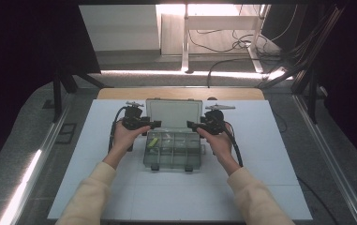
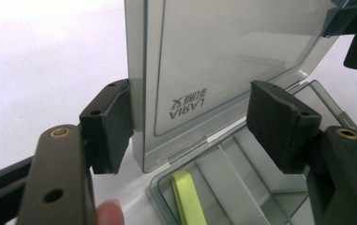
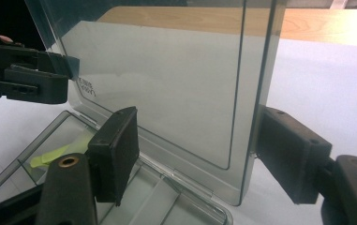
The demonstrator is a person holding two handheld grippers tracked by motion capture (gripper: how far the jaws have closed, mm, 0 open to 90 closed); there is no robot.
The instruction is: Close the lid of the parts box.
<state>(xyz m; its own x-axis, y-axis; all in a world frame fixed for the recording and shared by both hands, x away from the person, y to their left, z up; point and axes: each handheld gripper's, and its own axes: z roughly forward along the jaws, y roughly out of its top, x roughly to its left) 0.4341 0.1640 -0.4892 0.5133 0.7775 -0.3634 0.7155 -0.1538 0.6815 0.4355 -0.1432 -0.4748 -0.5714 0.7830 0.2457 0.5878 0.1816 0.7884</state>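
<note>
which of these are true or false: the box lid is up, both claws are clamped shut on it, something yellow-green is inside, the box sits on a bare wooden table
1. The clear box's lid stands raised. True.
2. Both claws are clamped shut on the lid. False: the left claw and right claw are open, each straddling a side edge.
3. A yellow-green piece lies in a compartment. True.
4. The box sits on bare wood. False: it rests on a white tabletop.
</note>
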